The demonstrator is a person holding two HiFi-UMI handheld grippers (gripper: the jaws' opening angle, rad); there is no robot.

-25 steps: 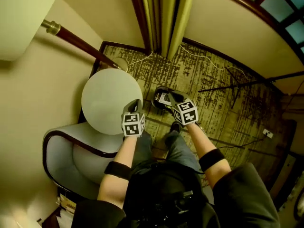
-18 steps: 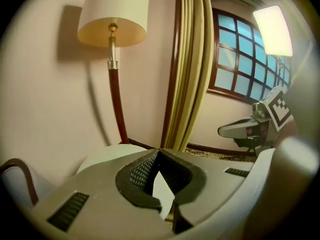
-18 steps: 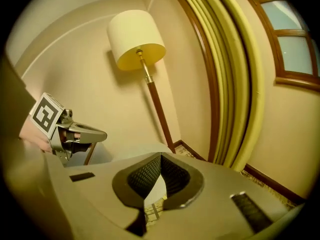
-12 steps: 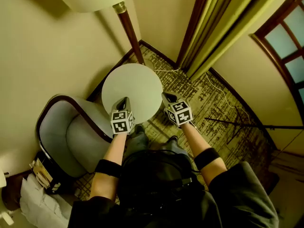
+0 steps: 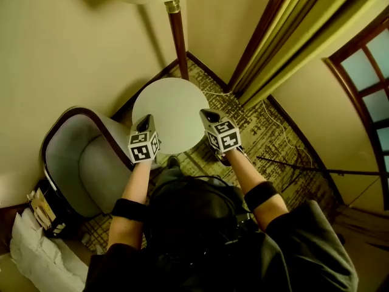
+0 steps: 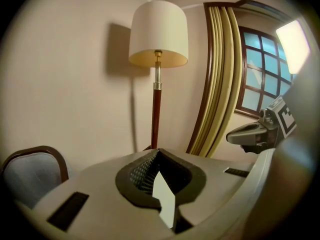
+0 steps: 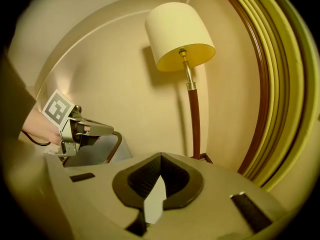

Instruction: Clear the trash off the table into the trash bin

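Observation:
The round white table (image 5: 173, 102) stands in the middle of the head view, and I see nothing lying on its top. My left gripper (image 5: 144, 121) hovers over its near left edge with jaws shut and nothing between them. My right gripper (image 5: 206, 113) hovers over the near right edge, also shut and empty. The left gripper view shows closed jaws (image 6: 158, 153) pointing at the wall, with the right gripper (image 6: 252, 134) beside them. In the right gripper view, the left gripper (image 7: 87, 130) is at the left. No trash bin is in view.
A floor lamp (image 5: 178, 38) stands behind the table by the wall. A grey armchair (image 5: 85, 163) is to the left and curtains (image 5: 285, 29) hang at the back right. Cables (image 5: 273, 126) run across the patterned carpet. A white bag (image 5: 33, 254) lies at the lower left.
The black bin seen under the grippers a second ago has left the view. Both grippers rose from over it and now hang over the table's near edge, still shut.

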